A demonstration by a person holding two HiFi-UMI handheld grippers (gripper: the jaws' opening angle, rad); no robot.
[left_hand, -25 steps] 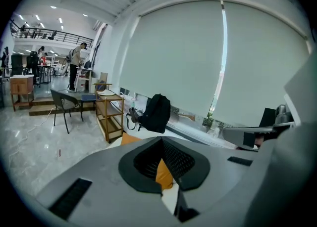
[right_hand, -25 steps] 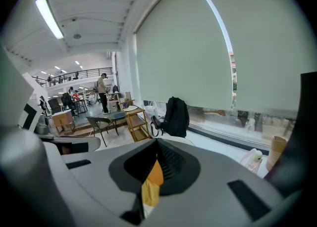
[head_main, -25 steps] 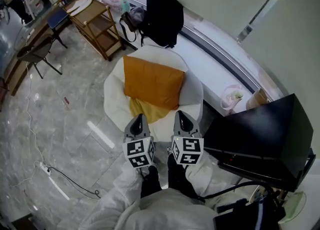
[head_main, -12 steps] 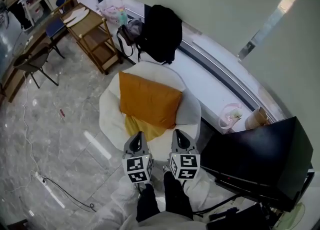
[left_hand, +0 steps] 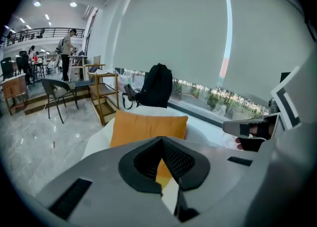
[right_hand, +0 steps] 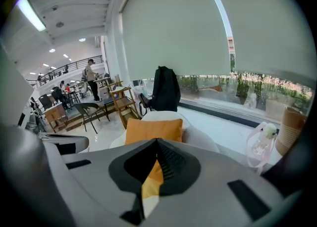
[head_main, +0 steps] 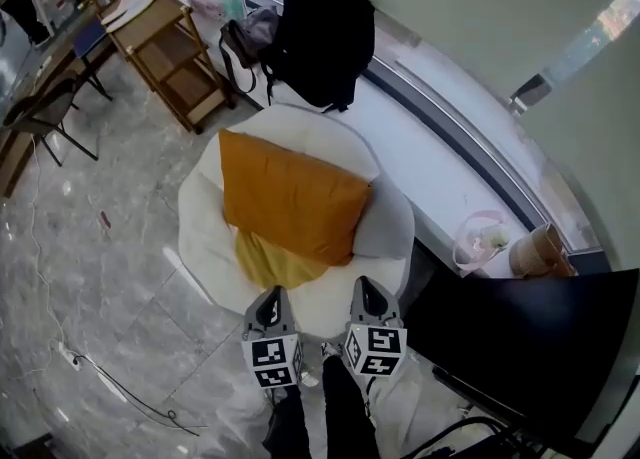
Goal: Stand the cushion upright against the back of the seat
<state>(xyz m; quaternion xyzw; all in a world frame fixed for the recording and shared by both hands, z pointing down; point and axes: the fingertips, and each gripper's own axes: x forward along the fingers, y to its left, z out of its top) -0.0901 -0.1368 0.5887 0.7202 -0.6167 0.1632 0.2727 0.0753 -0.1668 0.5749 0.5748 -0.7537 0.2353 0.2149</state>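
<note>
Cushion [head_main: 290,192] stands upright against the back of the white seat [head_main: 200,247]. Since 1 second ago the left gripper [head_main: 272,299] and right gripper [head_main: 364,287] have drawn back and sunk toward the seat's front edge, each with jaws pressed together on nothing. The task looks done.

No legible text or markings

The orange cushion [head_main: 290,195] covers much of the yellow pad [head_main: 270,263]. The black panel [head_main: 530,342] runs off the right edge.
</note>
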